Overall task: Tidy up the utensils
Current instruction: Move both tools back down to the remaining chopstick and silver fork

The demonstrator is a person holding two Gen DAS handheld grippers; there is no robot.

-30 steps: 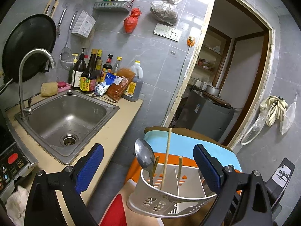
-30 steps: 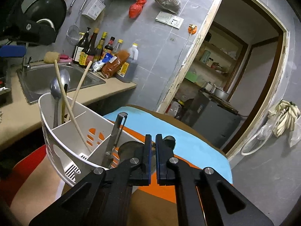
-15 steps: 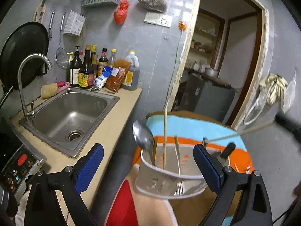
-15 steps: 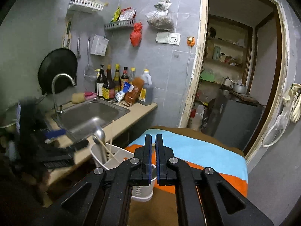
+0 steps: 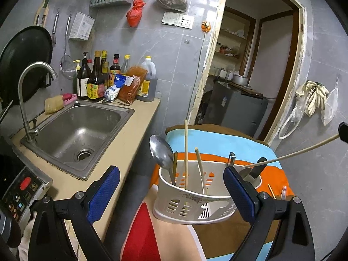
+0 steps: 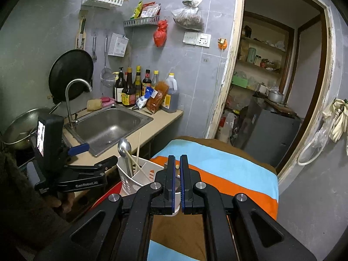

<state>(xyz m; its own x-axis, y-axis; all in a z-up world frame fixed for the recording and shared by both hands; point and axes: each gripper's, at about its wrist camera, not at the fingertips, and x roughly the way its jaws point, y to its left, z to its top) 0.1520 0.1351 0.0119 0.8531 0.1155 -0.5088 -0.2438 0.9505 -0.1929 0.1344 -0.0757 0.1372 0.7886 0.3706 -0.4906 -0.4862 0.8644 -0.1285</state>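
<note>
Striped cloth point(image 5: 219, 143) ahead of both jaws; sink point(image 5: 82, 126) leftward. Left gripper point(image 5: 171, 189) jaws apart, caddy point(image 5: 191, 204) between. Right gripper point(image 6: 178, 169) clamped on chopstick point(image 5: 291, 153), whose length shows only in the left view.

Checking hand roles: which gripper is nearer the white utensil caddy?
Left. The left gripper sits open right before the caddy; the right gripper is above it, shut on a chopstick.

Table point(image 5: 219, 145) covered by a striped cloth: brown, light blue and orange bands, with a red patch at the near left. White slotted utensil caddy point(image 5: 191, 204) stands on it near the left edge, on the orange band. Just right of the caddy, one loose chopstick point(image 5: 271, 191) and a fork point(image 5: 283, 192) lie flat on the cloth.
</note>
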